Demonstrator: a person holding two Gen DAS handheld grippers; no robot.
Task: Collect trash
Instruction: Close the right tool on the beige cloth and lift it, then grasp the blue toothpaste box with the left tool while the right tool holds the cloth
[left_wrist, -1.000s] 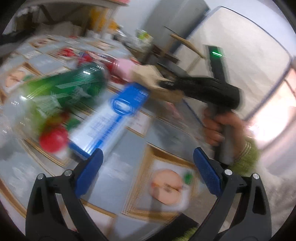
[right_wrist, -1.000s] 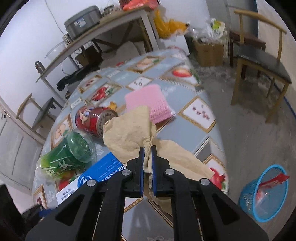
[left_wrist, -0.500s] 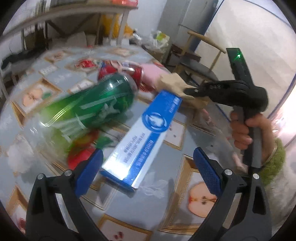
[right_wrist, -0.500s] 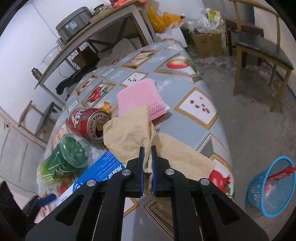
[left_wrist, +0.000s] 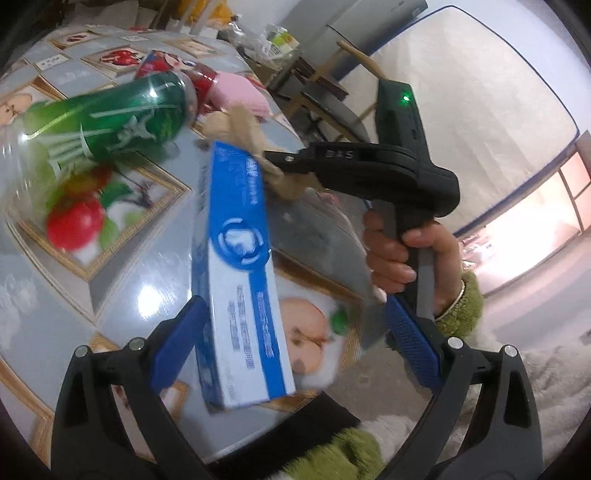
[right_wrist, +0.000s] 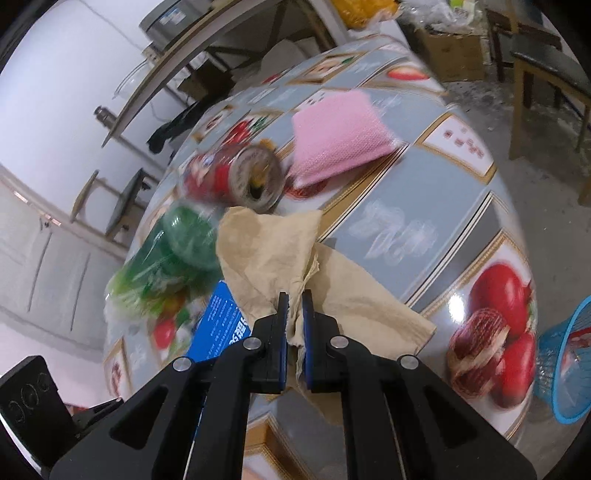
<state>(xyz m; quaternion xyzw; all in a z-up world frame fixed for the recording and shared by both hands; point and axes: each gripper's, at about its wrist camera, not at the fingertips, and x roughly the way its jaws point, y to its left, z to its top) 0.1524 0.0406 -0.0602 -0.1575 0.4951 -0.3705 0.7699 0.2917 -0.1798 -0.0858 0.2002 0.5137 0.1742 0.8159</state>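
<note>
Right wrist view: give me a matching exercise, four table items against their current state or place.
Items:
1. crumpled tan paper napkin
2. red metal drink can
3. pink mesh sponge pad
4. blue plastic mesh basket

States:
A. on the floor beside the table
B. lying on its side, open end towards the camera
C. pinched in the right tool
D. flat on the tablecloth, beyond the can

Pairs: 1-C, 2-B, 3-D, 4-A
</note>
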